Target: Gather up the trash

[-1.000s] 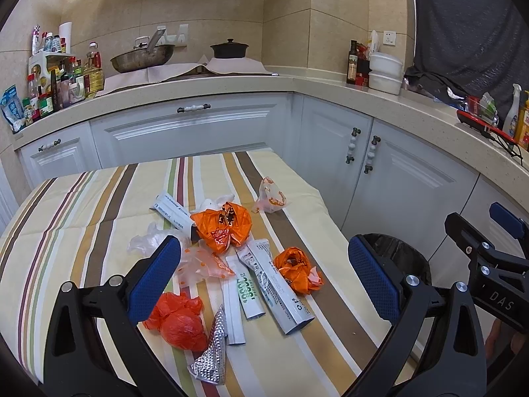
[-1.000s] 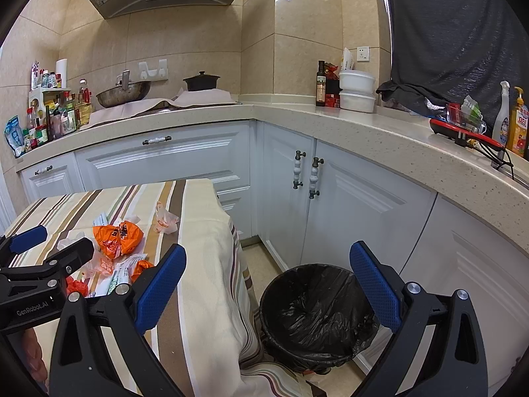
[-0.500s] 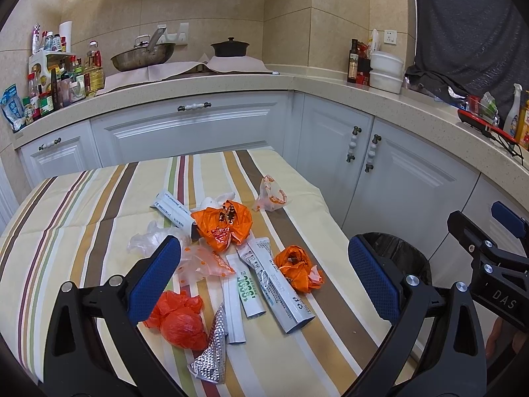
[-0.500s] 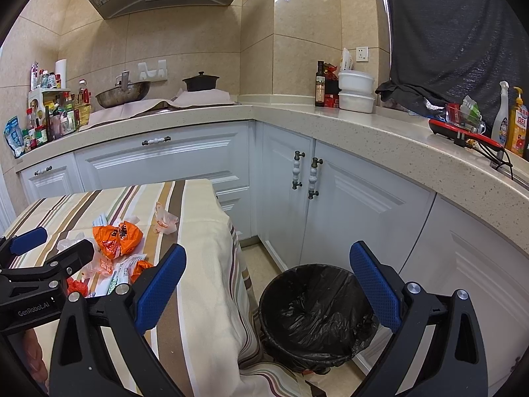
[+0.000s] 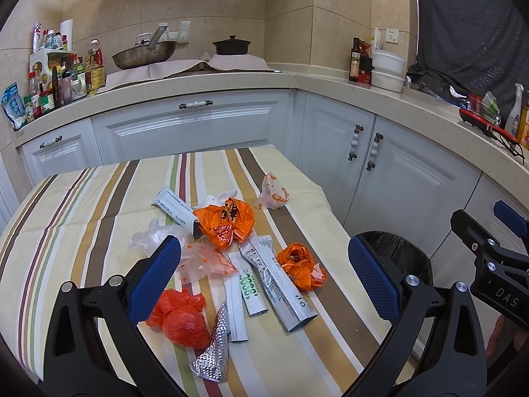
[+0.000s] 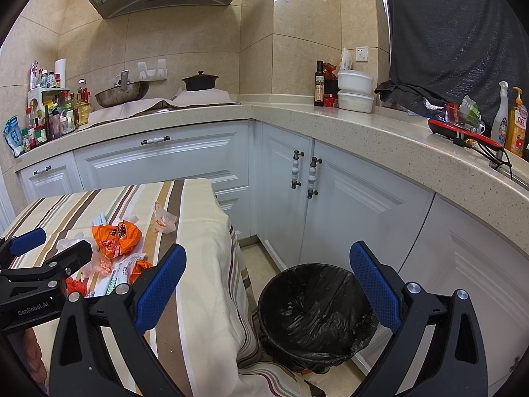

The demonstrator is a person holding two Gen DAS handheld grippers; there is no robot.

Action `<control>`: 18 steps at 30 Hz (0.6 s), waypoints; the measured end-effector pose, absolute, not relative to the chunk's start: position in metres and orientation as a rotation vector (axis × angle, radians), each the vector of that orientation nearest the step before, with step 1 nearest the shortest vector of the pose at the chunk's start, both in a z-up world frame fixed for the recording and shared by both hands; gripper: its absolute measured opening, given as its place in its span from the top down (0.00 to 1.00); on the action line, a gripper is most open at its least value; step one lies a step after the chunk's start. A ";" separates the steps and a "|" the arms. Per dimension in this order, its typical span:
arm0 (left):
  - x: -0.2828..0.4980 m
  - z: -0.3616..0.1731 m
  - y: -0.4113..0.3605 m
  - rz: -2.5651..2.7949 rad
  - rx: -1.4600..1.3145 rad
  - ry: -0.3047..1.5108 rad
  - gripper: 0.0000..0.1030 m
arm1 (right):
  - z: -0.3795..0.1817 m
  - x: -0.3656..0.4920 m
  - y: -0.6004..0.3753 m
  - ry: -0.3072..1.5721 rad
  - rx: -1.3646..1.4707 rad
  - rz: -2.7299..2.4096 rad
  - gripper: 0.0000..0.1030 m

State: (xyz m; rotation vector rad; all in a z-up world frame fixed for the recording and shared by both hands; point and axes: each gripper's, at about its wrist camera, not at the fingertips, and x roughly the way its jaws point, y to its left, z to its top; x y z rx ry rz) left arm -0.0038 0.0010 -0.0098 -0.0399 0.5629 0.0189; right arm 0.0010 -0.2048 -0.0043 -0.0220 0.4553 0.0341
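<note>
Trash lies on the striped tablecloth: a large orange bag, a small crumpled orange bag, a red bag, clear plastic, several white sachets, a silver foil piece and a clear wrapper farther back. My left gripper is open and empty, held above the near trash. My right gripper is open and empty, held over the floor beside the table, near the black-lined bin. The bin also shows in the left wrist view.
White cabinets and a stone counter wrap around the table's far and right sides. The bin stands on the floor between table and cabinets. Bottles, a wok and a pot sit on the counter.
</note>
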 end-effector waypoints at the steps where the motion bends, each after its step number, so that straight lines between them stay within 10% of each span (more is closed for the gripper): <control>1: -0.004 -0.010 0.002 0.019 -0.041 0.563 0.04 | -0.004 0.001 -0.205 0.455 -0.022 0.034 0.06; 18: -0.003 -0.009 0.001 0.016 -0.035 0.568 0.04 | -0.006 0.001 -0.207 0.455 -0.022 0.034 0.06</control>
